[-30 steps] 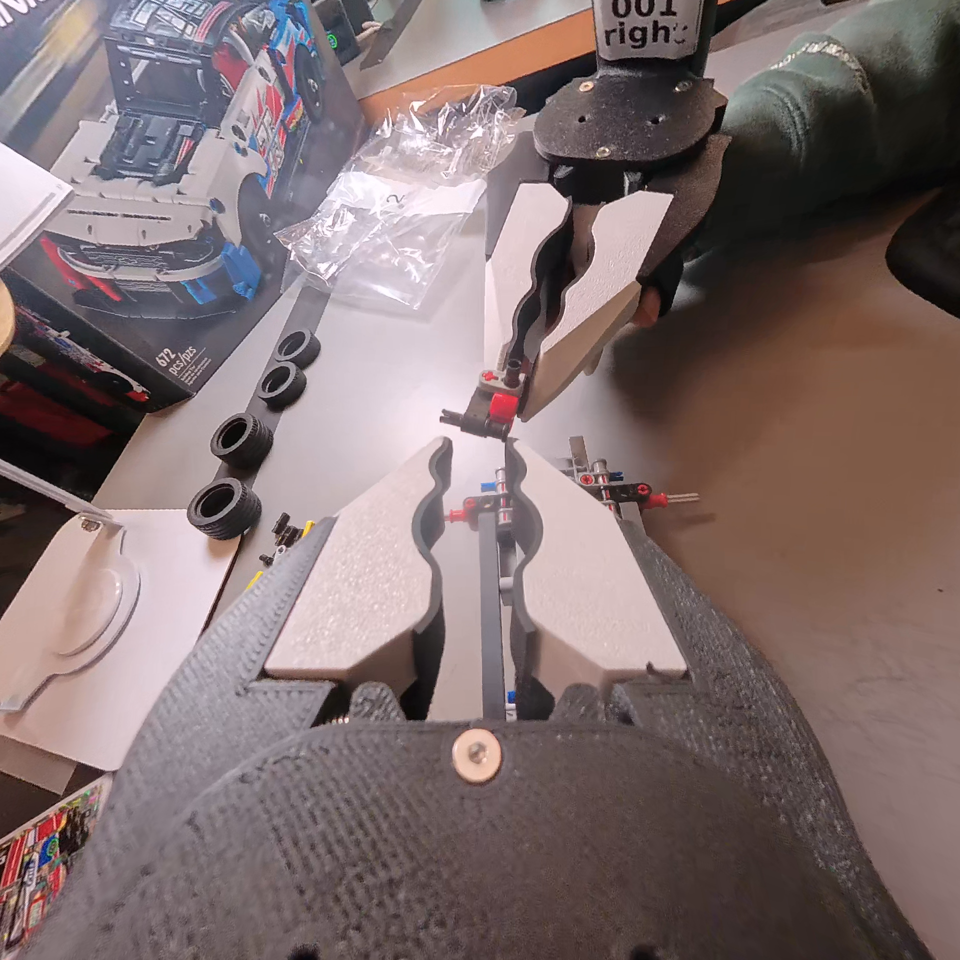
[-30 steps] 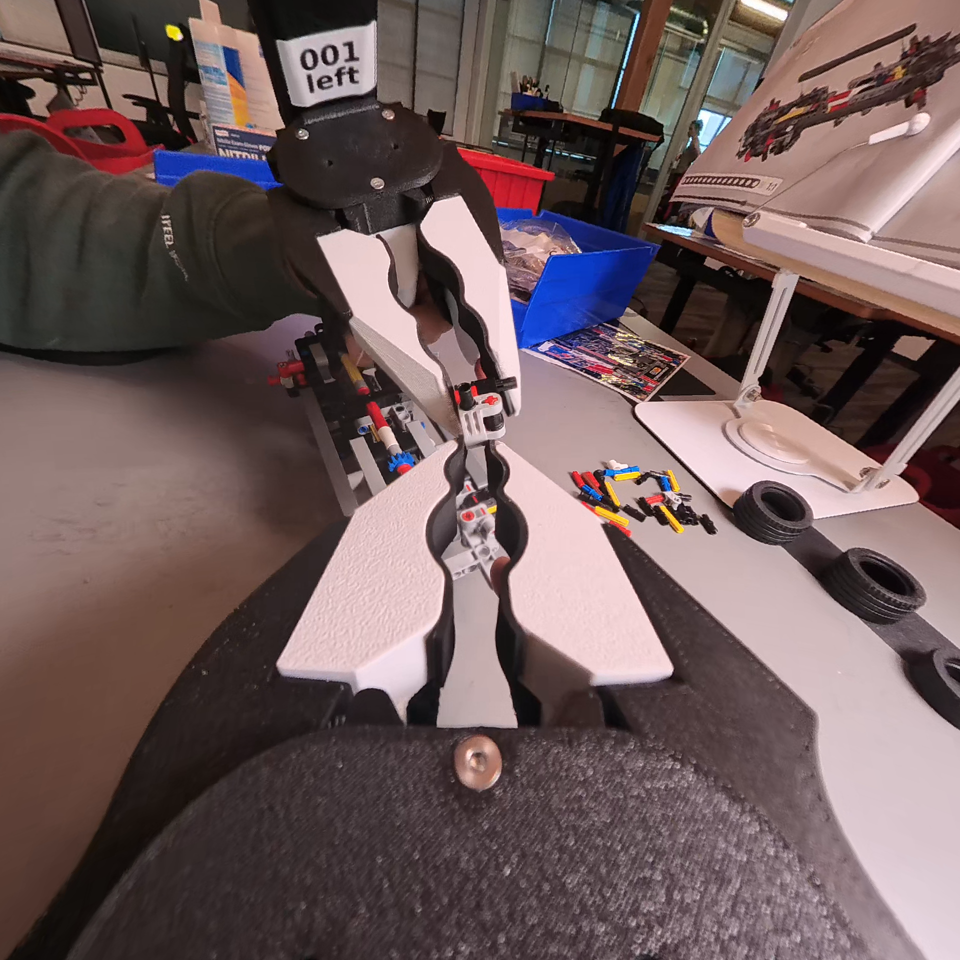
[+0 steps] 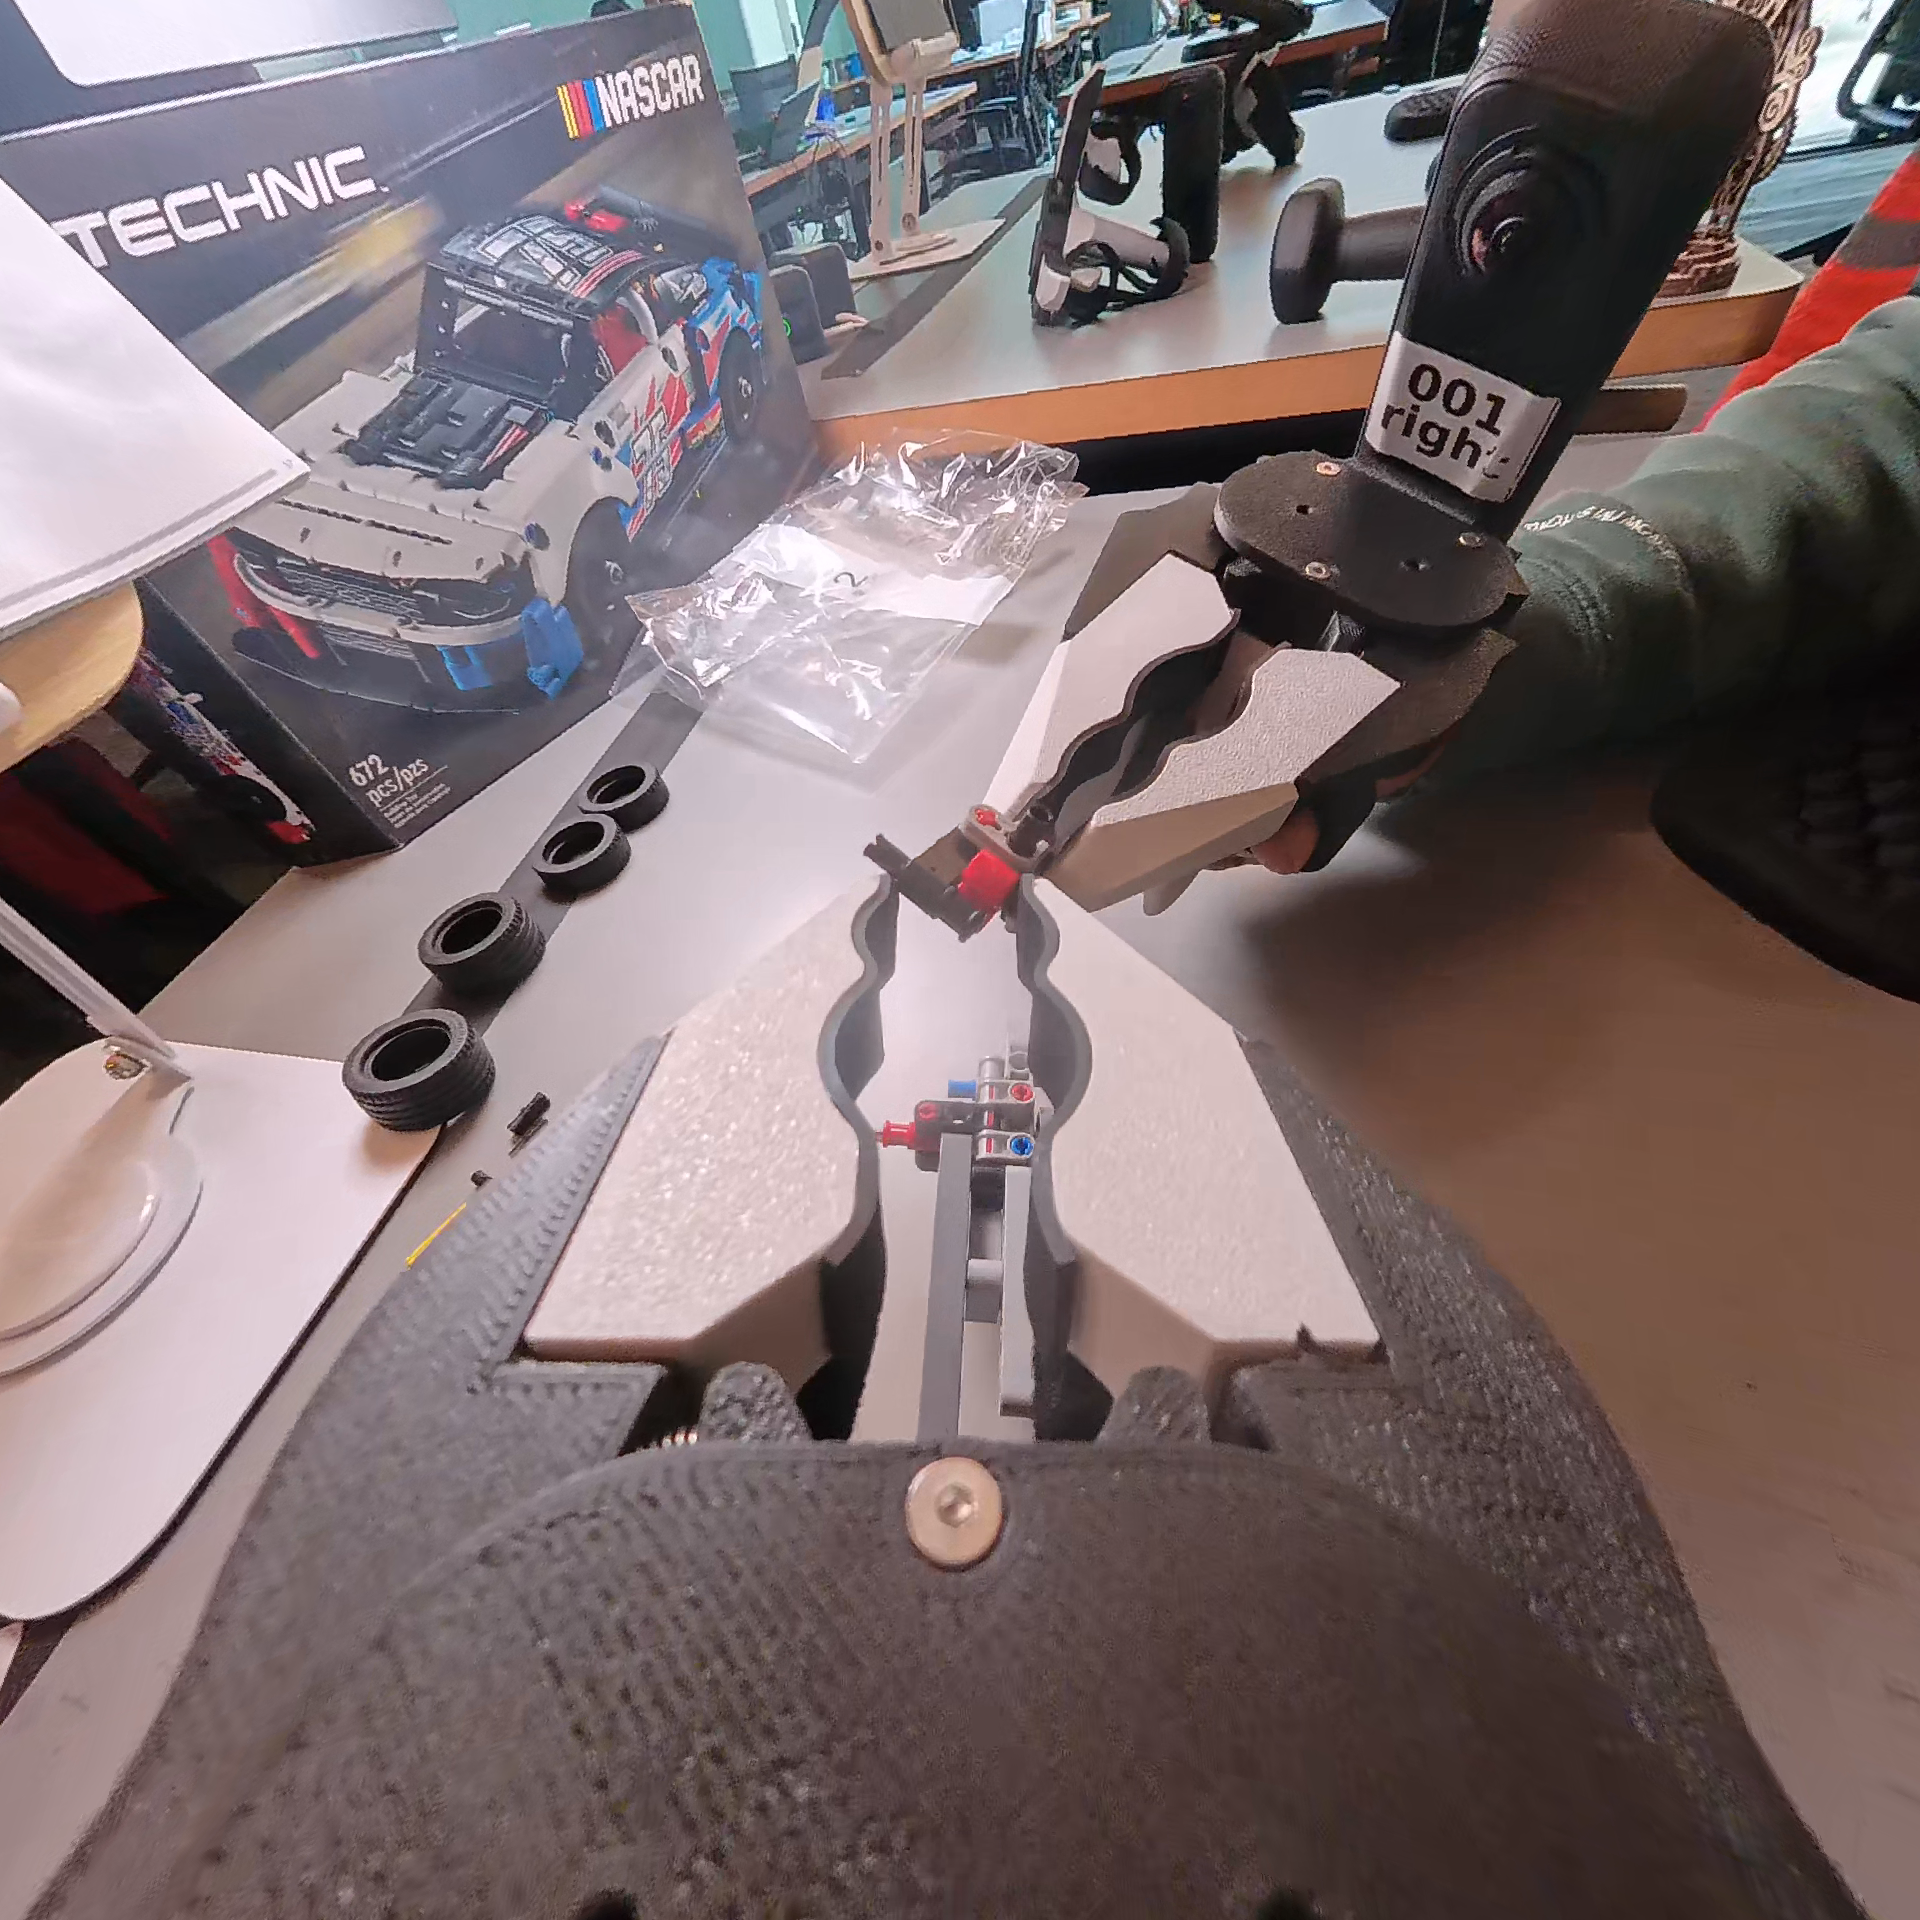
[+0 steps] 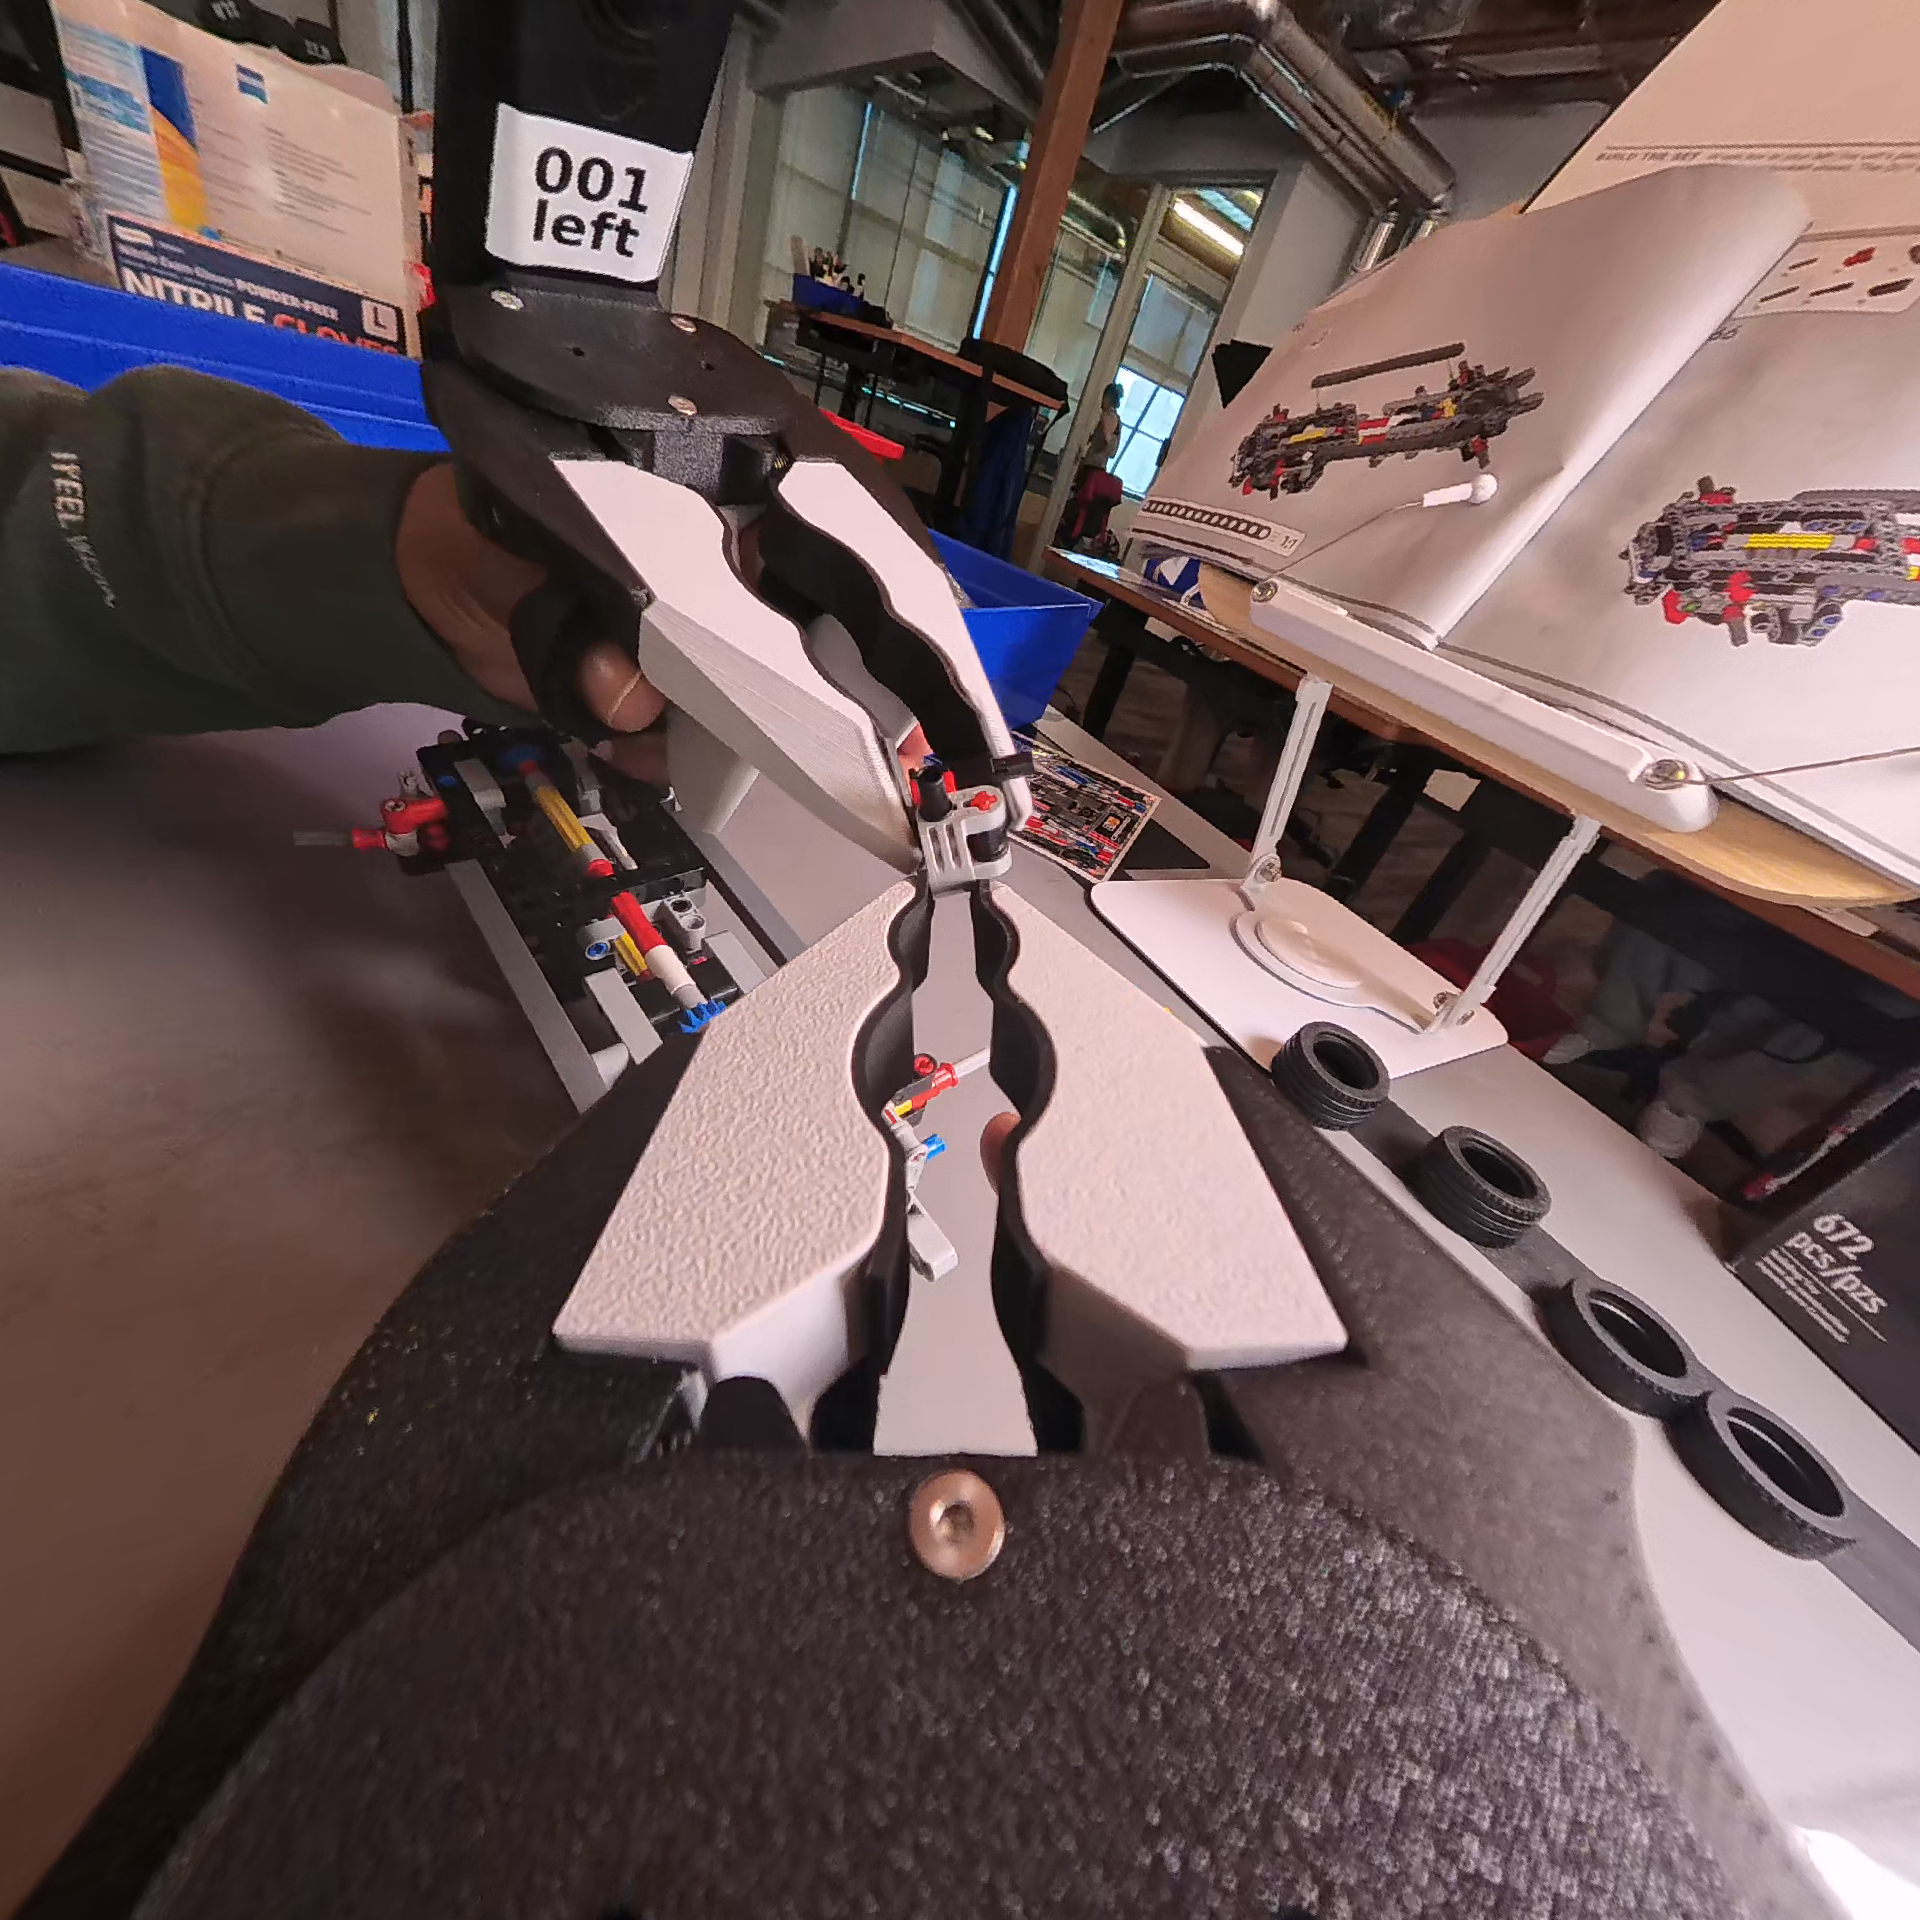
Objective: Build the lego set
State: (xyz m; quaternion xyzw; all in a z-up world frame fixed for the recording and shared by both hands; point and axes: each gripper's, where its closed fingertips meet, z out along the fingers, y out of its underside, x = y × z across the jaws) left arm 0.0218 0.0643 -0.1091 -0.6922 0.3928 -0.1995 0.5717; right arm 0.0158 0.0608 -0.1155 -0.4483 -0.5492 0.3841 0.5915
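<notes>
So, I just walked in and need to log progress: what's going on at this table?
A person is building a lego car with a handheld gripper in each hand. The right gripper pinches a small grey, black and red sub-assembly above the table. The left gripper has its tips around the same piece; whether it grips is unclear. The partly built chassis lies on the table, four tyres sit unused, and the instruction book stands open.

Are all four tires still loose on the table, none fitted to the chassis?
Yes. The left wrist view shows the four black tires lying in a row on the table, beside the box.
</notes>
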